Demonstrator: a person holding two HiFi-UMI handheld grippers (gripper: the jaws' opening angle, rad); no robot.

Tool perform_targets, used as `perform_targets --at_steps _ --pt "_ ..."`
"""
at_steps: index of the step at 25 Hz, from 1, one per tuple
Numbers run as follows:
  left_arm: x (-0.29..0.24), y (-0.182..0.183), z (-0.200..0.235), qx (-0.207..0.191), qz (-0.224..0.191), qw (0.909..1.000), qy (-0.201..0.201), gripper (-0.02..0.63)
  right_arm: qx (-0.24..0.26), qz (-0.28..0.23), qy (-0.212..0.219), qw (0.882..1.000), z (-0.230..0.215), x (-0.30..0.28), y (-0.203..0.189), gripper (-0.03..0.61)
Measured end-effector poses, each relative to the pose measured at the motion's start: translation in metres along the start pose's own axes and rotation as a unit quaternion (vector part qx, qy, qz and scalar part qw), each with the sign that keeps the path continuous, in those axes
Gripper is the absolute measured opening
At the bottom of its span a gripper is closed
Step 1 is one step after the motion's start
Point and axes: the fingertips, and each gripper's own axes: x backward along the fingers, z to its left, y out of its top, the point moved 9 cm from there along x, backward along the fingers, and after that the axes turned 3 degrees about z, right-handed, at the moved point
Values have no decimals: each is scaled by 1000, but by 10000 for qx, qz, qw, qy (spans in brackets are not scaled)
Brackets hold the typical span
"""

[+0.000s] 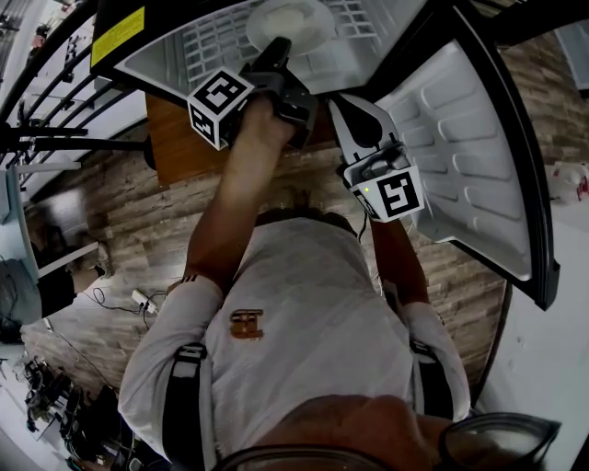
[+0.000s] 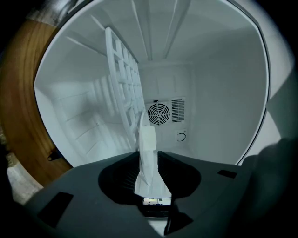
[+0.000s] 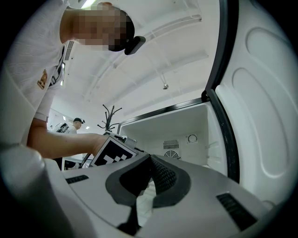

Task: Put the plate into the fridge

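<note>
In the head view the left gripper [image 1: 276,48] is reaching into the open fridge [image 1: 396,46], its tips at the edge of the plate [image 1: 294,20], which is lying on the wire shelf [image 1: 207,41]. The right gripper [image 1: 348,109] is hanging just outside, beside the door [image 1: 469,138]. In the left gripper view, which is rolled so that the shelf stands upright in the picture, the jaws are standing apart with the plate's rim between them and the pads not pressing on it. The plate itself is resting against the shelf grid, in front of the fan grille [image 2: 159,113] on the back wall. In the right gripper view the jaws are meeting at their tips with nothing between them, pointing at the fridge opening. By my judgement the step in hand is letting go: the plate is sitting inside. The next move is calling for a straight pull back, so neither jaw catches the rim and drags the plate off the shelf.
</note>
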Motion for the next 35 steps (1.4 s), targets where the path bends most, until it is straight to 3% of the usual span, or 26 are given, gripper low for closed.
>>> perform_targets --at_steps 6,11,18,23,27,30,32,35 --pt "2 -4 6 -5 72 10000 16 129 -20 55 -31 10000 -3 3 -4 32" --pt "12 -3 8 -285 51 9996 -62 130 -79 155 -51 9998 -6 4 -8 32" --pt "29 -2 5 -1046 167 9934 -434 129 -216 177 23 9996 -7 -1 -8 32" --pt "40 -8 8 -1734 425 9806 -809 90 -286 165 125 9994 -4 -5 -5 32" --pt "50 -10 7 -2392 565 9627 -1134 47 -281 182 179 9993 0 -8 -2 32" --pt "58 -8 2 -3090 553 9403 -1315 31 -293 184 218 9992 3 -10 -1 32" --pt "62 -9 -5 -3638 559 9183 -1456 26 -310 166 248 9991 5 -11 0 32" --pt "69 -13 -15 -4535 603 8750 -1585 21 -304 129 303 9990 7 -14 3 32"
